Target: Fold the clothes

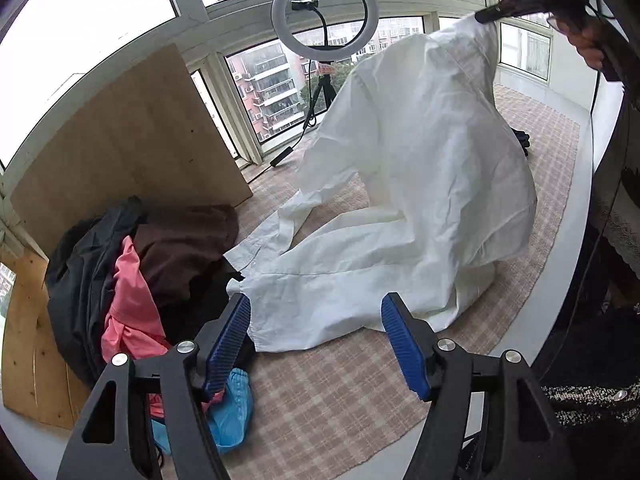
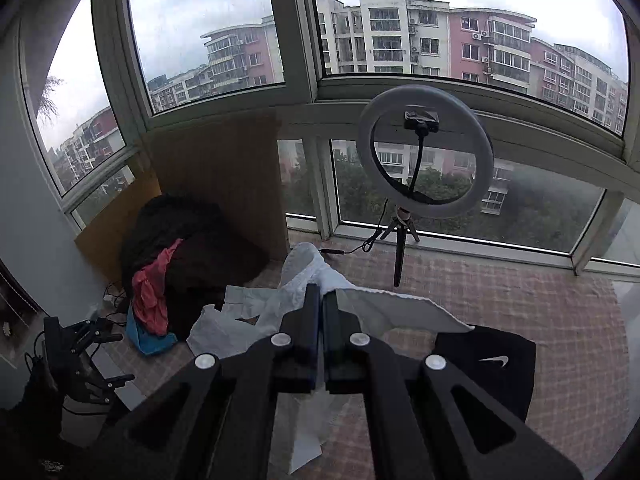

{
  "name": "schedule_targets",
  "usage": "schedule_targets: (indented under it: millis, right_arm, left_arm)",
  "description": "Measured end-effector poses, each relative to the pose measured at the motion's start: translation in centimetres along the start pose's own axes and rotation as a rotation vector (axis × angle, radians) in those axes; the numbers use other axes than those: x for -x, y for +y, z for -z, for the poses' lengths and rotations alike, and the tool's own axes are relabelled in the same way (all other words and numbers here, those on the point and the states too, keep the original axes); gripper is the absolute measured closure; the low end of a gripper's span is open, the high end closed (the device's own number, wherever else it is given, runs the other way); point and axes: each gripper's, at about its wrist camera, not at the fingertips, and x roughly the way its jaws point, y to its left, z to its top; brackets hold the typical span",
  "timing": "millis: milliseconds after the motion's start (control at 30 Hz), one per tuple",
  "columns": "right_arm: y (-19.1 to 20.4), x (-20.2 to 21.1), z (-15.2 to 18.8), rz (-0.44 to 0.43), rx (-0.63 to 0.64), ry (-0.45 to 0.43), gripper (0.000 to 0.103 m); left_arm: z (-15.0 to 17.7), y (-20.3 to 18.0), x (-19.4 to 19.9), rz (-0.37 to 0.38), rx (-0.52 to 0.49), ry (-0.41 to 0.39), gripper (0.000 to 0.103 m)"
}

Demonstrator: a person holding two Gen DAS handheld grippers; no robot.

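Observation:
A large white shirt [image 1: 400,160] is lifted by one corner and drapes down onto the checked cloth [image 1: 340,400]. At the top right of the left wrist view, my right gripper [image 1: 486,16] is shut on that raised corner, with a person's hand [image 1: 588,44] behind it. In the right wrist view its jaws [image 2: 322,292] are pressed together on white fabric [image 2: 304,272]. My left gripper [image 1: 316,300] stands open low at the shirt's near hem. Its blue pads [image 1: 230,340] sit on either side of the hem's edge without pressing on it.
A pile of dark, brown and pink clothes [image 1: 132,280] lies at the left against wooden boards [image 1: 132,140], with a blue item [image 1: 232,412] beside it. A ring light on a tripod [image 2: 424,160] stands by the windows. A folded black garment with a white swoosh [image 2: 492,360] lies to the right.

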Motion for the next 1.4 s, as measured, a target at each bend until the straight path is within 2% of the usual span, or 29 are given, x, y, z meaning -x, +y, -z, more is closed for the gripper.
schedule_targets:
  millis: [100,200,267,333,433,500,600,733,900,1033,1100,1133,1167,1200,1233,1300,1400]
  right_arm:
    - [-4.9,-5.3,11.5,-0.018,-0.199,0.15,0.102]
    - [-8.0,-7.2,20.4,0.0,-0.338,0.248,0.102]
    - [-8.0,-6.6,23.4,0.015,-0.38,0.256,0.102]
    - [-8.1,-4.9,24.8,0.035,-0.406,0.232,0.102]
    - [-8.4,-3.1,25.0,0.097,-0.406,0.211,0.102]
    - [-8.8,-2.4,24.6,0.124,-0.407,0.191,0.102]
    - [-9.6,-0.9,23.0,0.162,-0.399,0.136,0.102]
    - [-10.9,1.3,21.3,0.175,-0.413,0.085,0.102]
    - [-11.2,1.3,20.5,0.2,-0.41,0.099,0.102]
    - [-11.1,1.0,19.8,0.225,-0.384,0.109,0.102]
    - [-11.3,1.0,19.1,0.235,-0.373,0.104,0.102]
    - [-11.4,1.1,18.7,0.239,-0.37,0.102,0.102]
    - [-11.5,1.1,18.3,0.242,-0.367,0.099,0.102]
    - [-11.5,1.2,17.8,0.245,-0.361,0.095,0.101]
    - [-11.4,1.3,17.2,0.247,-0.356,0.091,0.101]
    - [-11.0,1.6,15.6,0.25,-0.325,0.077,0.101]
    - [-9.8,2.1,12.5,0.255,-0.259,0.05,0.101]
  left_arm:
    - [-1.4,0.7,-5.1,0.003,-0.045,0.07,0.037]
    - [-4.3,0.3,-10.7,0.051,-0.121,0.116,0.037]
    - [-7.6,-0.7,-13.9,0.089,-0.182,0.126,0.037]
    - [-10.7,-2.8,-16.5,0.105,-0.255,0.117,0.037]
    - [-14.3,-5.9,-18.7,0.162,-0.331,0.096,0.037]
    - [-15.4,-7.6,-18.8,0.182,-0.429,0.063,0.037]
    - [-15.2,-9.8,-18.9,0.224,-0.591,0.048,0.037]
    - [-15.1,-12.1,-20.1,0.232,-0.774,0.041,0.037]
    - [-16.1,-14.0,-24.0,0.246,-0.859,0.077,0.037]
    - [-15.2,-14.2,-26.7,0.253,-0.865,0.139,0.039]
    - [-14.7,-13.6,-27.2,0.262,-0.845,0.15,0.05]
    - [-14.6,-13.1,-27.5,0.257,-0.824,0.157,0.065]
    - [-14.6,-12.6,-27.8,0.25,-0.801,0.164,0.093]
    - [-14.9,-11.9,-28.1,0.248,-0.752,0.177,0.102]
    - [-15.2,-11.1,-28.4,0.247,-0.701,0.19,0.103]
    - [-16.0,-9.2,-27.2,0.27,-0.589,0.161,0.103]
    - [-16.1,-6.3,-21.7,0.236,-0.515,0.017,0.103]
